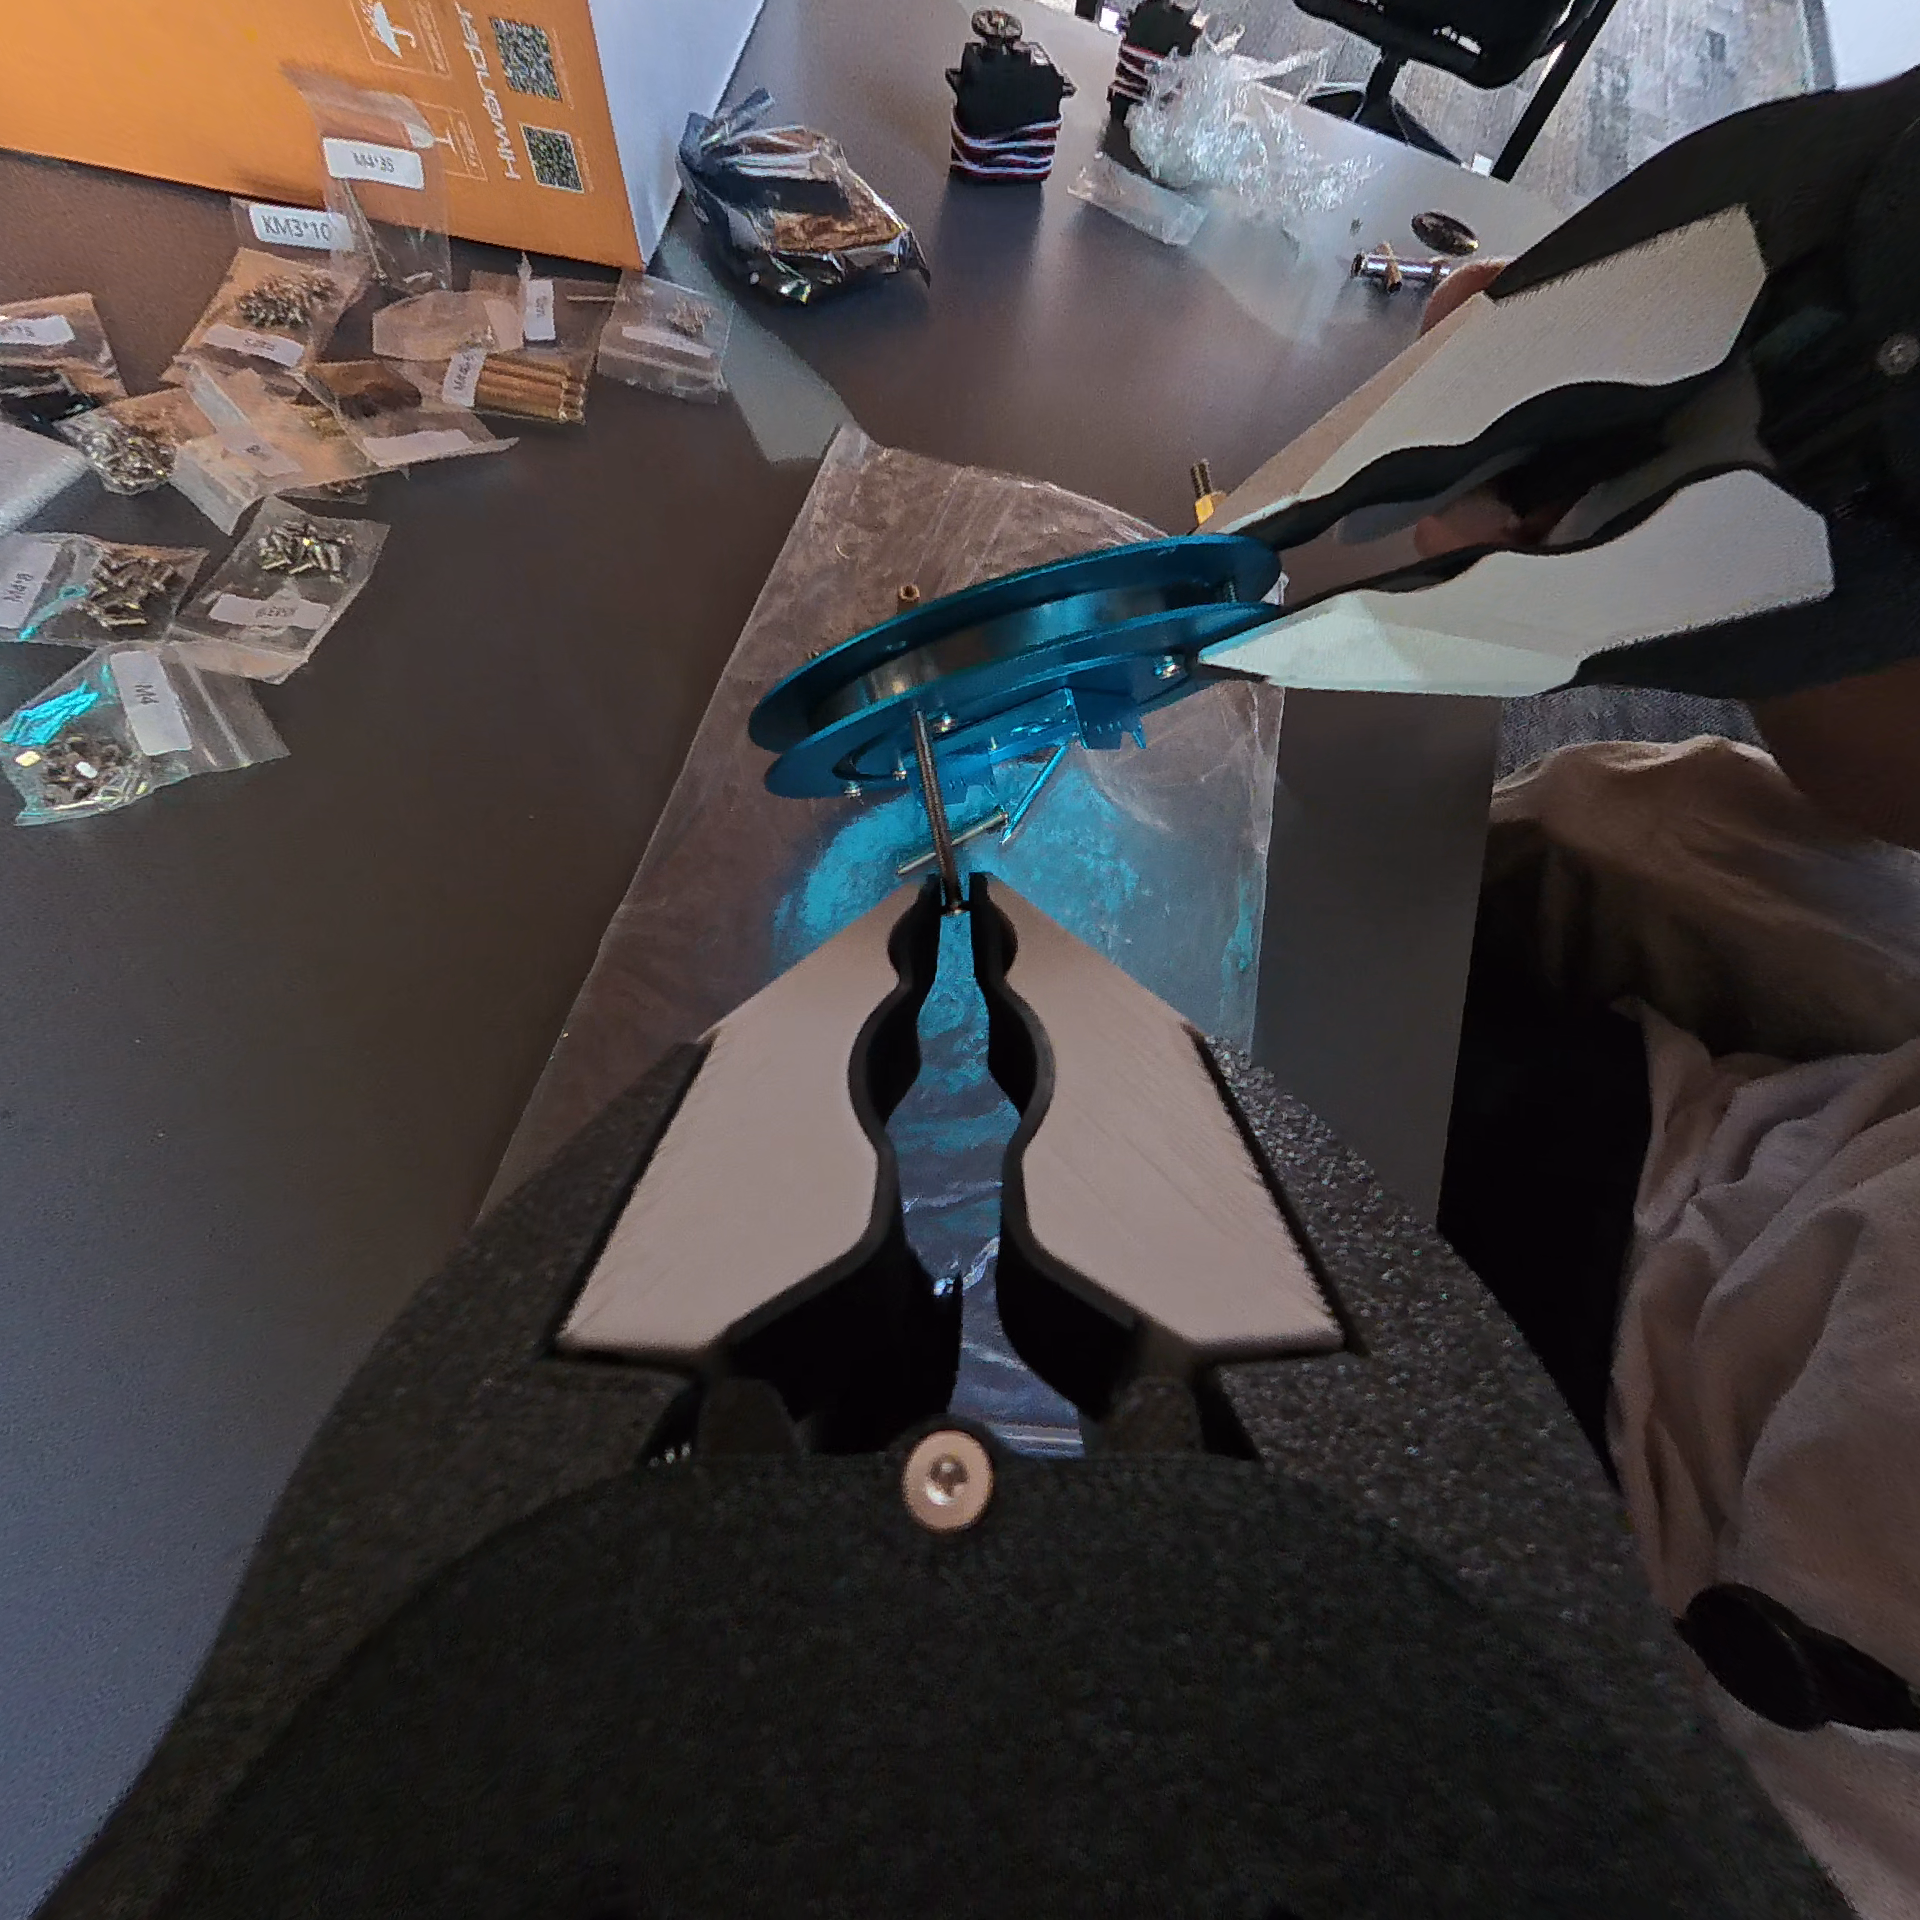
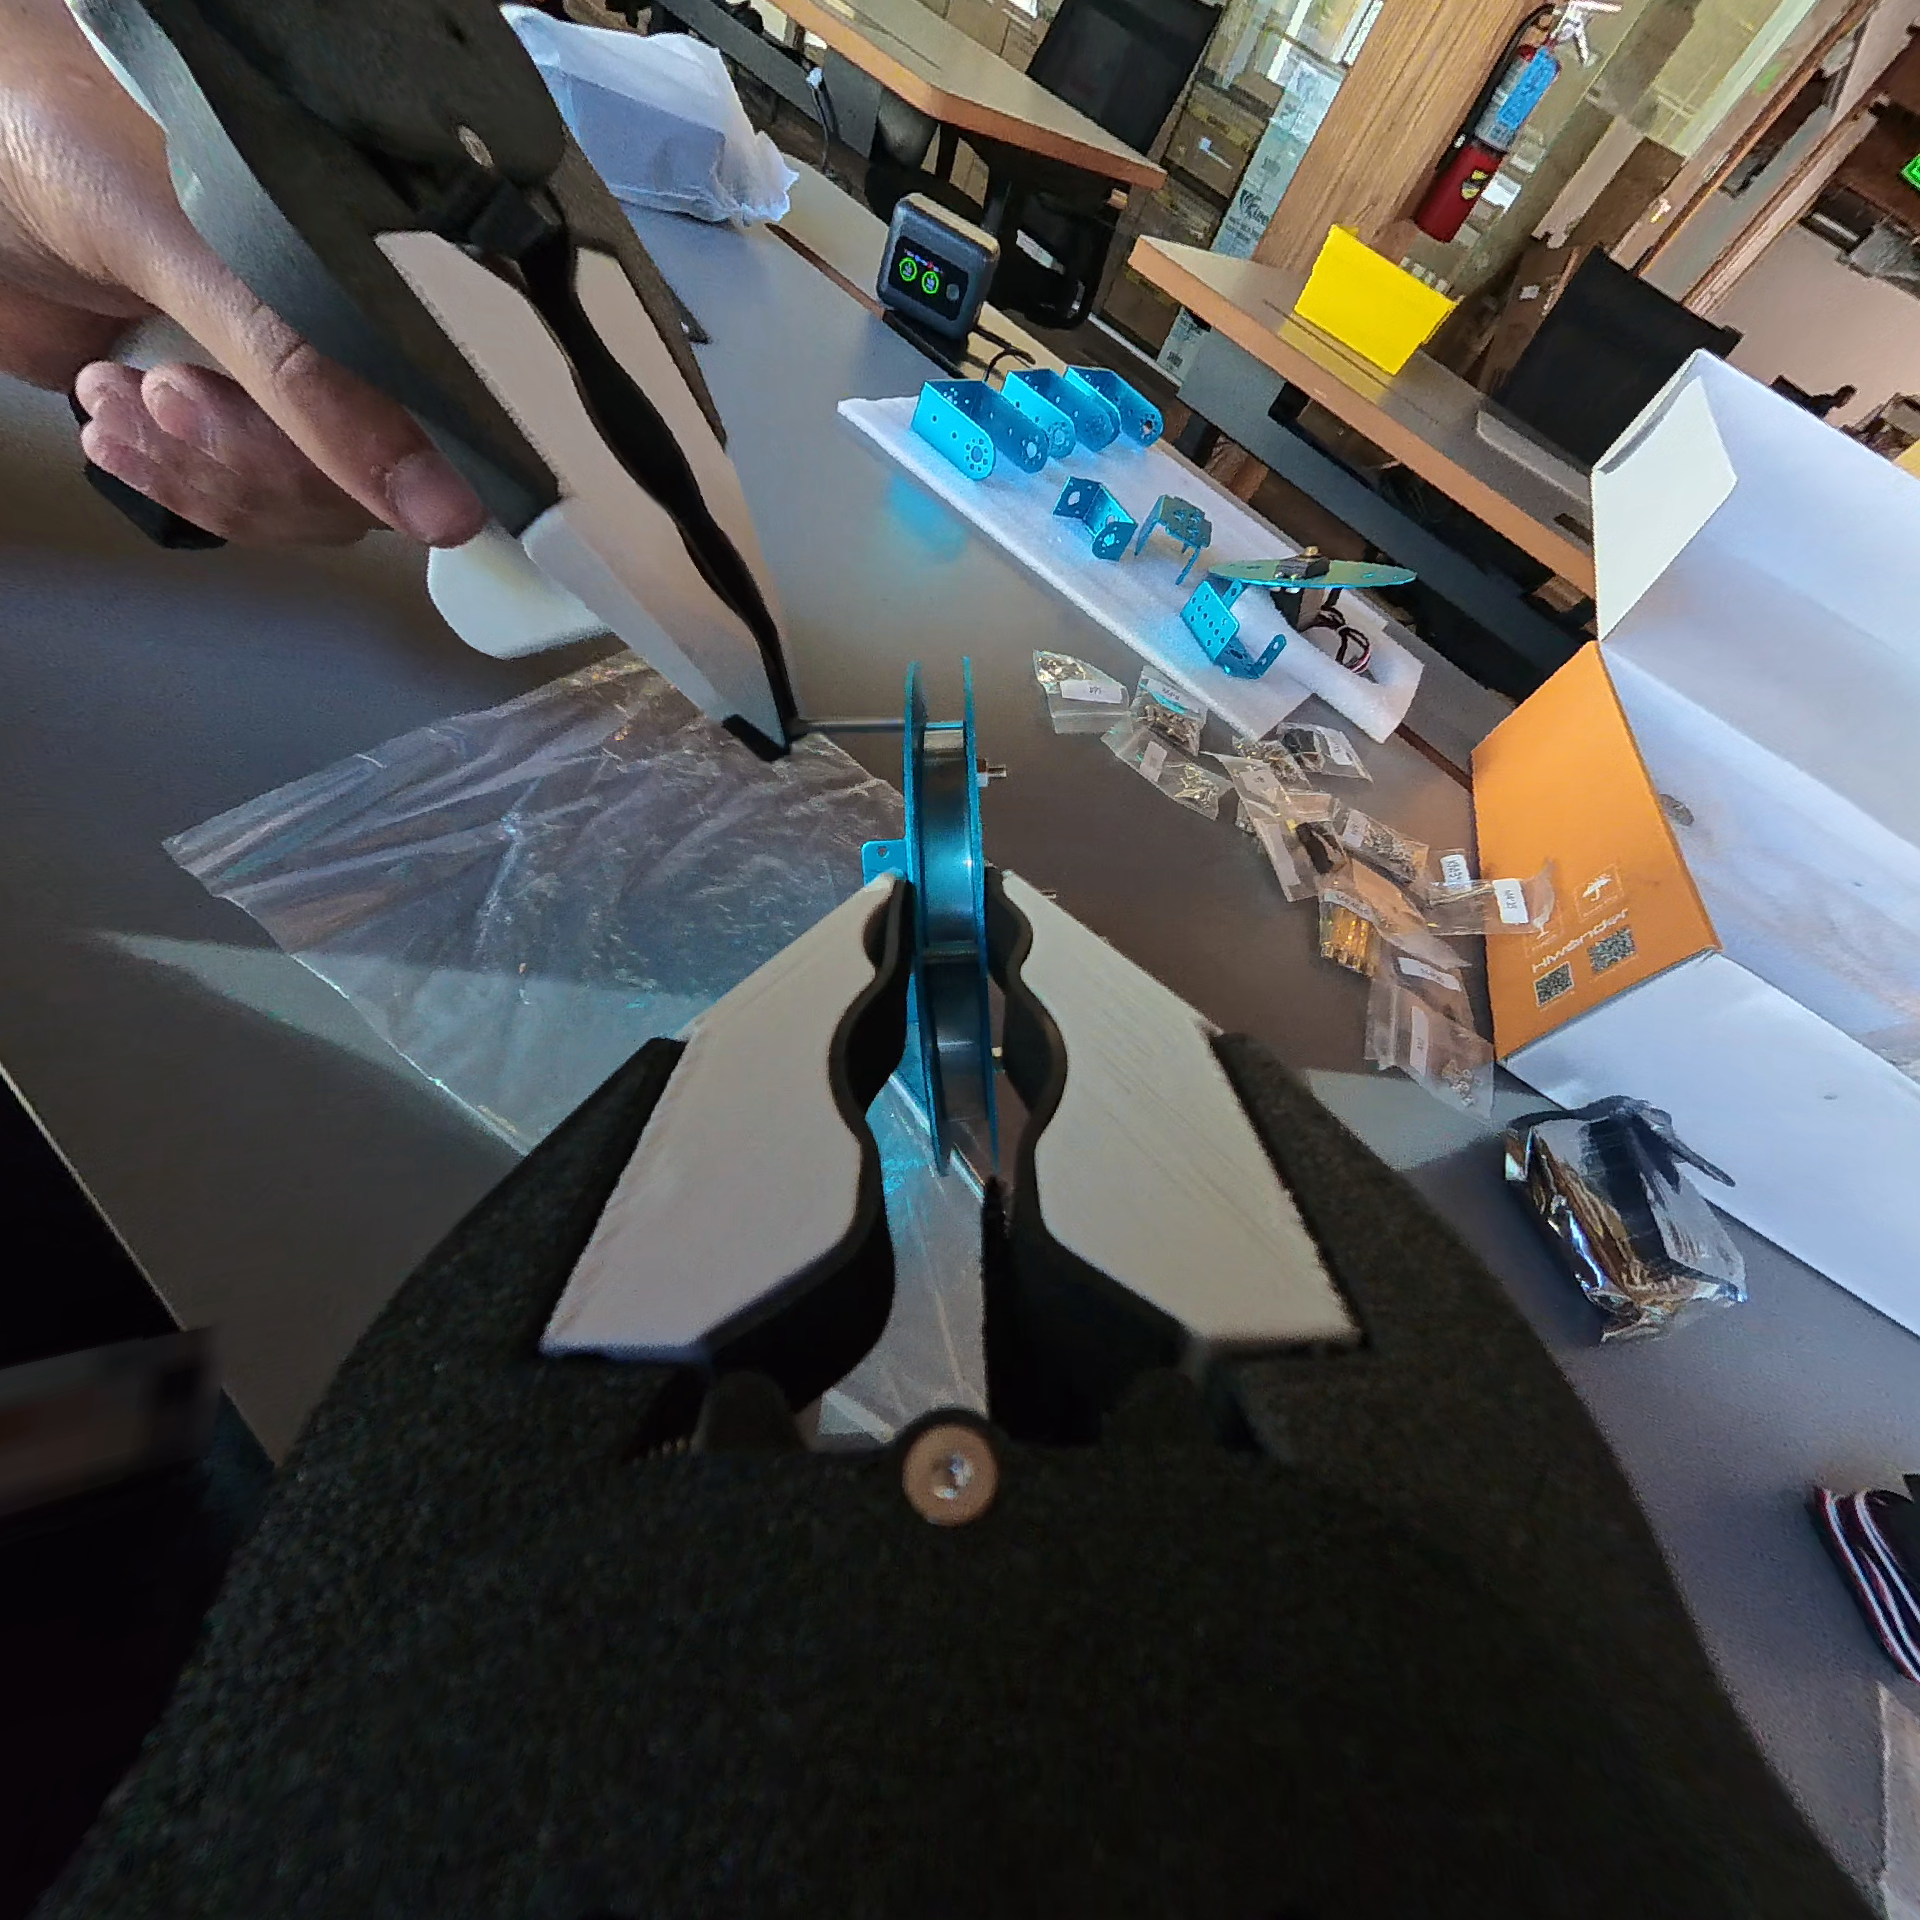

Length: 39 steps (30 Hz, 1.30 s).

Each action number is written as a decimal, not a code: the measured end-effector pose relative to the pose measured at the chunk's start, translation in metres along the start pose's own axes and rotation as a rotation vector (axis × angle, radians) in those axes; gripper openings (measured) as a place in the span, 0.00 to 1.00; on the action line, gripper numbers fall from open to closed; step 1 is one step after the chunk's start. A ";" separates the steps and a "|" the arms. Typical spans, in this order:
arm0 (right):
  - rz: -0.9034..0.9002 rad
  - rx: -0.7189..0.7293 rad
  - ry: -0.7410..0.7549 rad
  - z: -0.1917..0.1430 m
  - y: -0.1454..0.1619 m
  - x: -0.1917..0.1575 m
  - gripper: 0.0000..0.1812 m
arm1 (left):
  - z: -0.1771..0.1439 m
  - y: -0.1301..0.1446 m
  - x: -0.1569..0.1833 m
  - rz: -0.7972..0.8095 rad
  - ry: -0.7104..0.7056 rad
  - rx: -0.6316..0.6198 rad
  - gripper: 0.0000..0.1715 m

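Left gripper (image 1: 951,894) has its fingertips pressed together on the end of a long thin screw (image 1: 932,790); the screw runs from the tips into the blue double-disc assembly (image 1: 997,644) and passes through its lower plate; right gripper (image 2: 940,894) pinches the rim of that same assembly, one finger on each outer face, holding it off the table above a clear plastic bag (image 2: 499,831) spread on the grey table (image 2: 156,644); in the right wrist view the discs stand edge-on between the fingers; a hand (image 2: 208,416) grips the left gripper's handle; small zip bags of screws (image 1: 156,436) lie to the left beside an orange box (image 1: 312,94); blue brackets (image 2: 1039,416) sit on a white foam sheet (image 2: 1039,530) farther off; a black servo (image 1: 1003,104) stands near the far edge
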State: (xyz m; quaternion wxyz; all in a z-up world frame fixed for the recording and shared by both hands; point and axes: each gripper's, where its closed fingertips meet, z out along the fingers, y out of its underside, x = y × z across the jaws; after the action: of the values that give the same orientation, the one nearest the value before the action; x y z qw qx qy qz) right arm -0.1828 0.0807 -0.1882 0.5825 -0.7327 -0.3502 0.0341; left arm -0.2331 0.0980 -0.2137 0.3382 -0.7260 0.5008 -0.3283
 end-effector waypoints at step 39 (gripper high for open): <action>0.062 0.013 -0.082 -0.005 0.002 -0.011 0.08 | 0.009 -0.026 0.001 0.006 0.094 0.050 0.03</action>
State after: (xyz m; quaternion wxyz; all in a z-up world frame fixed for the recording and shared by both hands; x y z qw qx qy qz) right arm -0.1878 0.0705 -0.1922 0.5710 -0.7373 -0.3509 0.0843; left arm -0.2127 0.1060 -0.1969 0.3332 -0.6996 0.5100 -0.3733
